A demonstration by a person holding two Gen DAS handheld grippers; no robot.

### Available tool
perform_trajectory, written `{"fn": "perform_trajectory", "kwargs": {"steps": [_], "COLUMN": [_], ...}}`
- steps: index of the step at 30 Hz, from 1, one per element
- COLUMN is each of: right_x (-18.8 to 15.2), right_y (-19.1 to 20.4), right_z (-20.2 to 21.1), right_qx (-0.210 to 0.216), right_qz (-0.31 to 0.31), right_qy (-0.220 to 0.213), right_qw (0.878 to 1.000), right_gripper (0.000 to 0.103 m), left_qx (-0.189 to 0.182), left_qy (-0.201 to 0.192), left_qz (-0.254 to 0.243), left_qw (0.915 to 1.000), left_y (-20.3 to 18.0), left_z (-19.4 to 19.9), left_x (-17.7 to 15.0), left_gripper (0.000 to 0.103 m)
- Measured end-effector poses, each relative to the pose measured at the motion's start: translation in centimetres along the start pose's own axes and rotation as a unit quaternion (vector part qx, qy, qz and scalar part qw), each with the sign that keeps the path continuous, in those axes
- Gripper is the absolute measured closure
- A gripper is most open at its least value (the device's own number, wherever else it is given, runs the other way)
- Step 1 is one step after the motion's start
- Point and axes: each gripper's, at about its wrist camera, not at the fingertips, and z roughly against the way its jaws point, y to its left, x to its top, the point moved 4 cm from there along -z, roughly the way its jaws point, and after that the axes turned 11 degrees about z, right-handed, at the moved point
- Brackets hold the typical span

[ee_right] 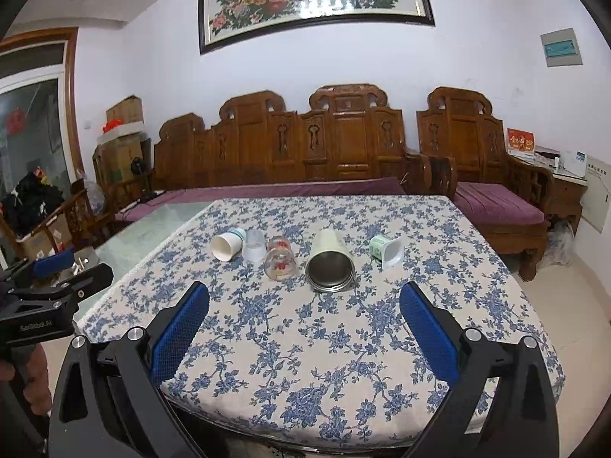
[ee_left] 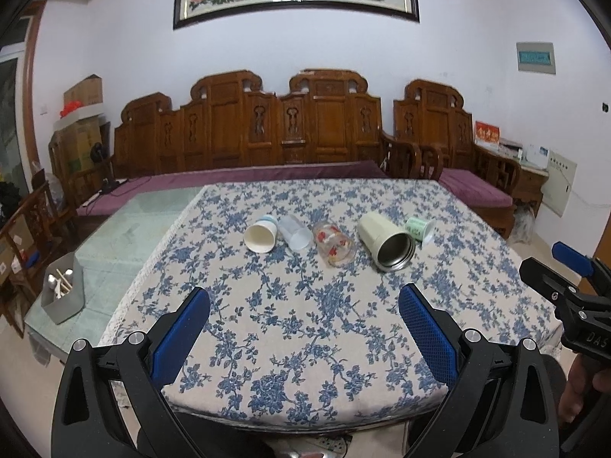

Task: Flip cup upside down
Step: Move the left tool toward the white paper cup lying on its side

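Five cups lie on their sides in a row mid-worktop (ee_right: 343,362), steel-lined cream cup (ee_right: 329,257) between the floral glass (ee_right: 280,259) and green cup (ee_right: 385,250), mouths nearward for easy grasping; left gripper (ee_left: 303,328) and right gripper (ee_right: 303,328) hover short, jaws spread, empty.

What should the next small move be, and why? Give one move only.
Probably reach the right gripper forward toward the metal-lined cup. It lies on its side nearest that gripper, mouth facing it, and both grippers are open, empty and short of the row.
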Motion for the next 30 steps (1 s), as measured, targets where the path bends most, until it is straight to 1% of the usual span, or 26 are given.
{"fn": "perform_trajectory", "kwargs": {"steps": [7,14,22,28,30], "right_x": [0.1,0.4,0.3,0.1,0.2], "right_y": [-0.2,-0.5,0.1,1.4,1.9], "right_z": [-5.0,-11.1,-17.0,-20.3,-21.3], "right_qx": [0.012,0.03,0.056,0.075,0.085], "right_qz": [0.015,0.018,0.029,0.035,0.034], "right_qy": [0.034,0.072,0.099,0.114,0.119], "right_qw": [0.999,0.997,0.993,0.99,0.989], "right_gripper": [0.002,0.002,0.002,0.003,0.006], "left_qx": [-0.004,-0.001,-0.003,0.002,0.005], "left_qy": [0.042,0.075,0.107,0.13,0.138], "left_qz": [-0.008,-0.021,-0.018,-0.025,-0.032], "left_qw": [0.9991,0.997,0.9941,0.9912,0.99], "left_y": [0.8,1.5,3.3,4.9,5.4], "left_z": [-4.4,-9.2,-14.6,-18.4,-19.8], "left_x": [1.0,2.5,3.6,4.2,4.7], "left_gripper": [0.008,0.008,0.008,0.008,0.009]}}
